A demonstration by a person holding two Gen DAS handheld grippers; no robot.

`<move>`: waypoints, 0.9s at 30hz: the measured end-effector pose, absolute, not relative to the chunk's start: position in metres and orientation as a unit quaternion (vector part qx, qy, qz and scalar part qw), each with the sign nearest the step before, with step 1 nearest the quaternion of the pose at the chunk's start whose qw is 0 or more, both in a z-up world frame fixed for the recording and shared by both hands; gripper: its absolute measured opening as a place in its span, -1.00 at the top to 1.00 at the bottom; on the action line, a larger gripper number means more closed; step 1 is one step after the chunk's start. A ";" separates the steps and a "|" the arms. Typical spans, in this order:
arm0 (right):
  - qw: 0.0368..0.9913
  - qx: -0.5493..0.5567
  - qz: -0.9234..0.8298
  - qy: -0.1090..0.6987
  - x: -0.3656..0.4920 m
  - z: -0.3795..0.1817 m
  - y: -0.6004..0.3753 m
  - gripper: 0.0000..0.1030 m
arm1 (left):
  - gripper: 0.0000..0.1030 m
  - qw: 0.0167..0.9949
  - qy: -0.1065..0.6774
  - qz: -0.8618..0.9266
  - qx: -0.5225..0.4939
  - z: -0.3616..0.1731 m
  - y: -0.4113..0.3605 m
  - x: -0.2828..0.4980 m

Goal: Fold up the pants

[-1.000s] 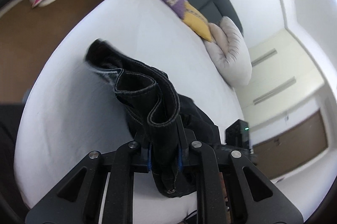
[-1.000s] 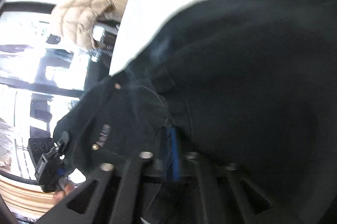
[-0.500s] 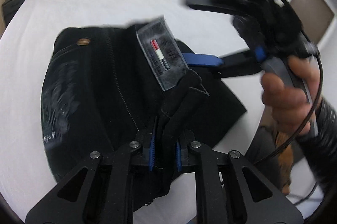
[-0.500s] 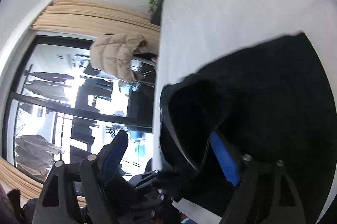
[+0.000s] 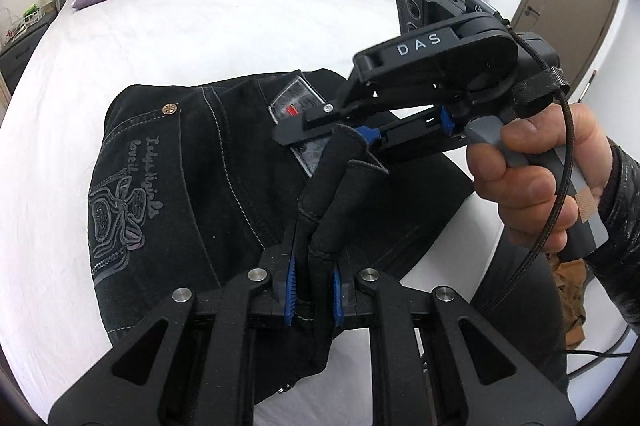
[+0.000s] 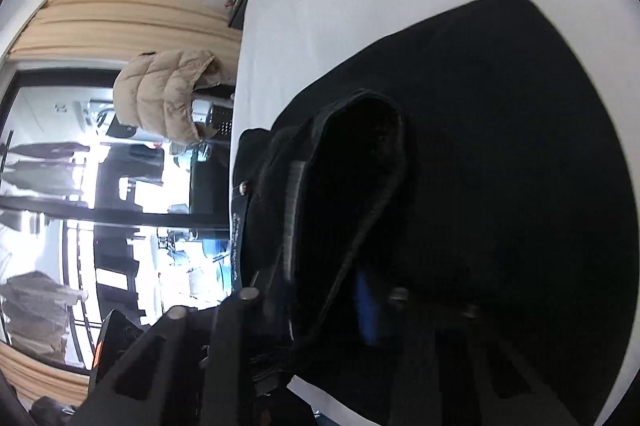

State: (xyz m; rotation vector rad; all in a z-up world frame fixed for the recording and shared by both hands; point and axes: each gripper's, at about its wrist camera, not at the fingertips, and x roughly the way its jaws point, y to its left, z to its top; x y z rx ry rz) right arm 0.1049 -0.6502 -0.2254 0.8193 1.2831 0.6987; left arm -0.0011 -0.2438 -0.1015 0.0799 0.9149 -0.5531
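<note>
"DAS" stood in white capitals on the right gripper (image 5: 352, 134) body. Pale cursive embroidery ran down the pants (image 5: 168, 194) pocket beside a flower motif; wording not legible. Waistband patch (image 5: 298, 106) carried a red mark, text unreadable. Right wrist view showed small stitched lettering on the denim, too blurred to read.

My right gripper (image 5: 360, 134) is black with blue pads, "DAS" lettering, a braided cable beside my glossy black sleeve (image 5: 624, 226).
</note>
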 end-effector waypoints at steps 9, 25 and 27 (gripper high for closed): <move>0.707 0.336 0.298 0.546 0.117 -0.211 -0.667 0.71 | 0.77 0.853 0.436 -0.280 0.062 -0.093 -0.283 0.011; 0.701 0.316 0.297 0.566 0.136 -0.230 -0.733 0.73 | 0.77 0.838 0.440 -0.302 0.115 -0.109 -0.373 0.026; 0.703 0.318 0.294 0.564 0.136 -0.231 -0.737 0.73 | 0.77 0.837 0.439 -0.303 0.121 -0.110 -0.378 0.028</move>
